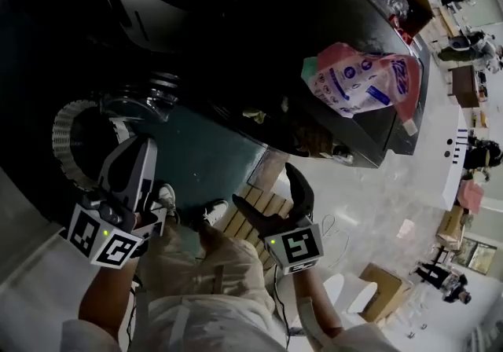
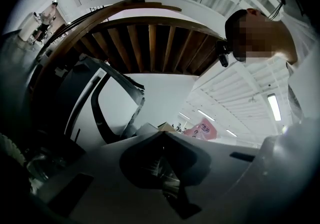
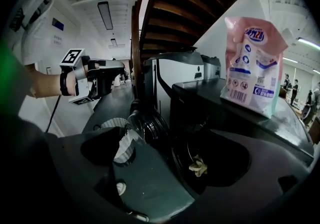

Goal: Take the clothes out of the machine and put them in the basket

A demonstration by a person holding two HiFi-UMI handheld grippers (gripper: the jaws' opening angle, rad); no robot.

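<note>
A black washing machine stands with its round glass door swung open. In the right gripper view a small pale cloth hangs at the rim of the dark drum, also seen as a pale scrap in the head view. A white ribbed basket sits on the floor left of the door. My left gripper is shut and empty, held over the basket's edge and pointing up. My right gripper is open and empty, short of the machine's front, facing the drum.
A pink detergent bag lies on top of the machine. A teal floor mat lies before the machine, with wooden slats beside my feet. A cardboard box stands at the lower right, and people are far off on the right.
</note>
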